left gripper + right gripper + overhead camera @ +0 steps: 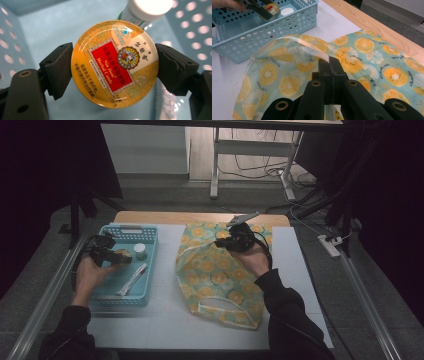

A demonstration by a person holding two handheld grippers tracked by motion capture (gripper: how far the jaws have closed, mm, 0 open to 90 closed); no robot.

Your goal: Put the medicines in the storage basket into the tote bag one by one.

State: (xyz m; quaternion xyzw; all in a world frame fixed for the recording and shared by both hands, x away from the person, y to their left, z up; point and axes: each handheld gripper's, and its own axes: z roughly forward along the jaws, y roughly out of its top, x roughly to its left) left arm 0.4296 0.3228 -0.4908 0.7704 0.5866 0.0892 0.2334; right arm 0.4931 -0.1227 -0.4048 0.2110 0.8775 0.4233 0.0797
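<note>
A round yellow-gold candy tin point(115, 63) bears a red label panel. The perforated basket point(150, 236) is pale blue, and the cloth bag point(372, 57) is turquoise, printed with orange and yellow citrus slices. Both grippers' jaws are black.

The left tool point(115, 67) has its two black jaws pressed on opposite edges of a round yellow candy tin point(115, 63) inside a blue perforated basket point(15, 50), a white-capped bottle point(147, 8) just beyond.
</note>
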